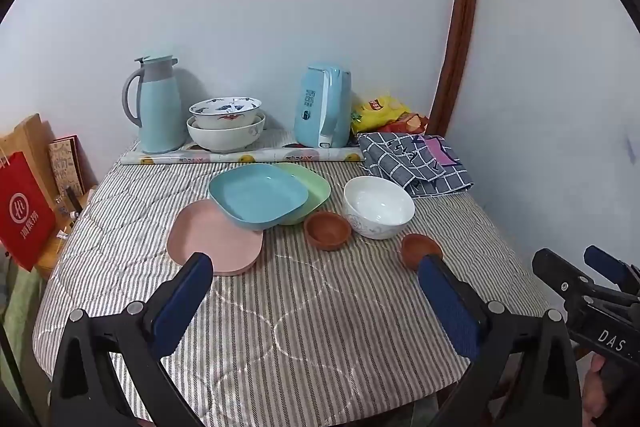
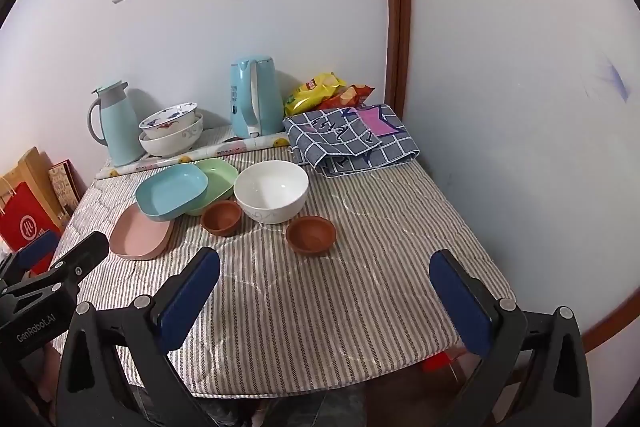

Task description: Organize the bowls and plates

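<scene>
Both tools spread wide, empty (left tool [image 1: 316,275], right tool [image 2: 326,267]); brown bowl [image 2: 311,233] just ahead.

Table [image 1: 304,327] with striped quilted cover. Centre: pink plate [image 1: 208,239], blue dish [image 1: 258,195] overlapping it and green dish [image 1: 316,183]. Right: white bowl [image 1: 378,207], two small brown bowls [image 1: 327,230] [image 1: 416,247]. Far right: checked cloth [image 1: 416,163]. Far edge: rolled wrap [image 1: 240,158].
</scene>
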### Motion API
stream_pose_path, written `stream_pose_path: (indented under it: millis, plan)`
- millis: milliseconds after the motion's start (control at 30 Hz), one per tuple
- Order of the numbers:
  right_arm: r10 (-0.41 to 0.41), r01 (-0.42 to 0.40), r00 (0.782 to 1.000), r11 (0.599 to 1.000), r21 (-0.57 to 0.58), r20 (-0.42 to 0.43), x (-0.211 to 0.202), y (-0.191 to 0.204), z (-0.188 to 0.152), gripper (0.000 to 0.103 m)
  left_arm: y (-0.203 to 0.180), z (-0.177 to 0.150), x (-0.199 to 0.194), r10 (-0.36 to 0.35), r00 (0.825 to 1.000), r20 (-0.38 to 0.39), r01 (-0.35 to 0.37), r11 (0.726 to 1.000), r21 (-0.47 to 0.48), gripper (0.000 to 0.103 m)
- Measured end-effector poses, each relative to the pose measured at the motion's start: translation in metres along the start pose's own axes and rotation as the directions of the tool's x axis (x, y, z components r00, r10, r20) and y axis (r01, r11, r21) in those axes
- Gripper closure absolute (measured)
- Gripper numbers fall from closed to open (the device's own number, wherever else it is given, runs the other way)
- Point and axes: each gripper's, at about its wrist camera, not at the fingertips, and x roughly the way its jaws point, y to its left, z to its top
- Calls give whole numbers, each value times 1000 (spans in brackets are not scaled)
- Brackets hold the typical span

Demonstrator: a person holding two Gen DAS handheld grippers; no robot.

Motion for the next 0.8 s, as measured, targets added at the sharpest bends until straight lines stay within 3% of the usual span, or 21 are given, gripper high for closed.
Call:
stream_pose_path:
  millis: [800]
  plan:
    - [10,-10,1000,1000,-4,8,-7,3,2,0,4,-2,-2,3,1000,3,-3,1000,-13,0]
